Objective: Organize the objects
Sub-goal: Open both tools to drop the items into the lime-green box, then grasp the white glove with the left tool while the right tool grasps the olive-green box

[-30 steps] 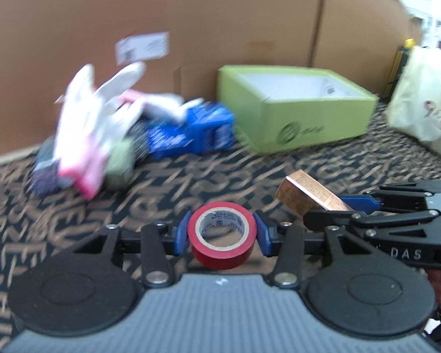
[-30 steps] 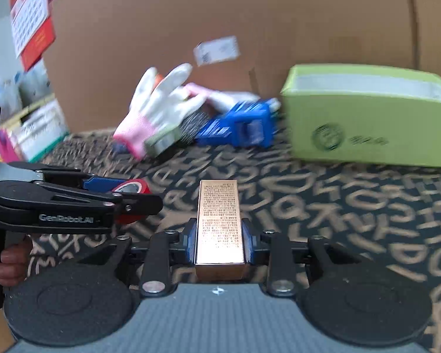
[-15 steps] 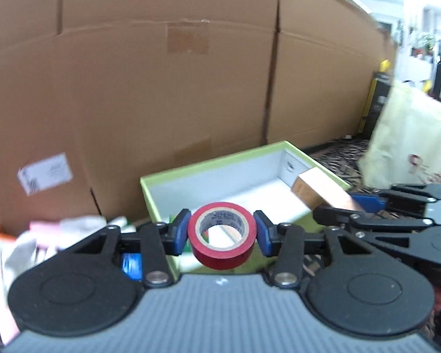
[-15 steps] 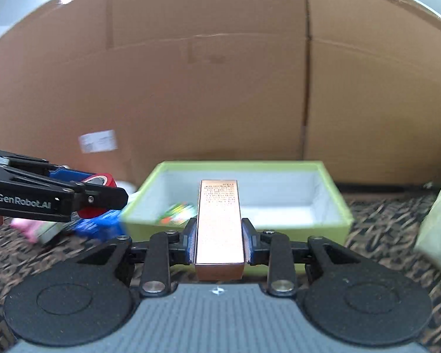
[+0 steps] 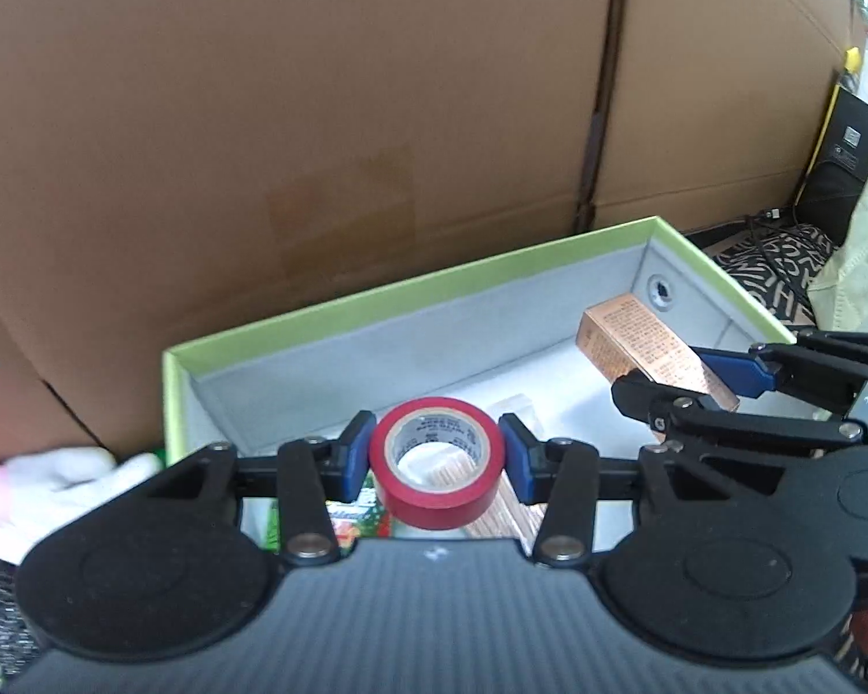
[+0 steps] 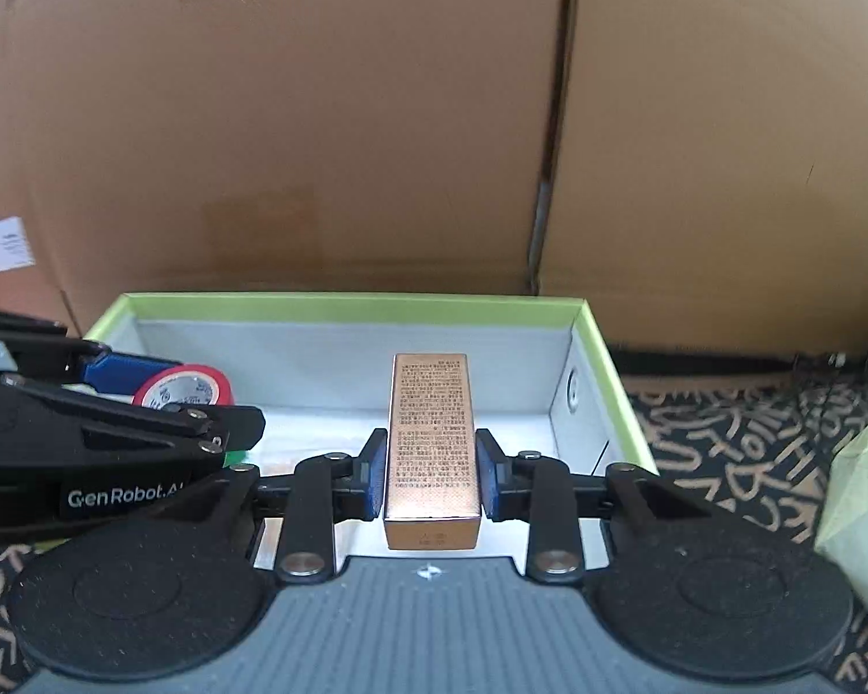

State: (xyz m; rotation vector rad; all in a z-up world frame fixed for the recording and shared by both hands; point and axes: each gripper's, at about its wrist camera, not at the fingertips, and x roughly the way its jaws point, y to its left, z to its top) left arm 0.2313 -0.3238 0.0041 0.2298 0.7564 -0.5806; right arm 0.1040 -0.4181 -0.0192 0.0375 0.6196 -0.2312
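Observation:
My left gripper (image 5: 437,460) is shut on a red tape roll (image 5: 437,477), held above the near left part of an open green box (image 5: 463,283) with a white inside. My right gripper (image 6: 432,477) is shut on a copper-coloured carton (image 6: 432,439), which hangs over the box (image 6: 347,303) interior. In the left wrist view the carton (image 5: 642,347) and right gripper show at the right. The right wrist view catches the tape roll (image 6: 185,390) at the left. A colourful packet (image 5: 359,517) and another copper item (image 5: 492,497) lie in the box under the tape.
A tall cardboard wall (image 6: 376,115) stands right behind the box. White gloves (image 5: 58,480) lie left of the box. A pale bag (image 6: 862,497) sits at the right on the patterned cloth (image 6: 723,439). A black device (image 5: 845,162) stands at the far right.
Both grippers travelled from the pile of gloves and blue items across the cloth to above the green box, each keeping its object. The box now fills the near view.

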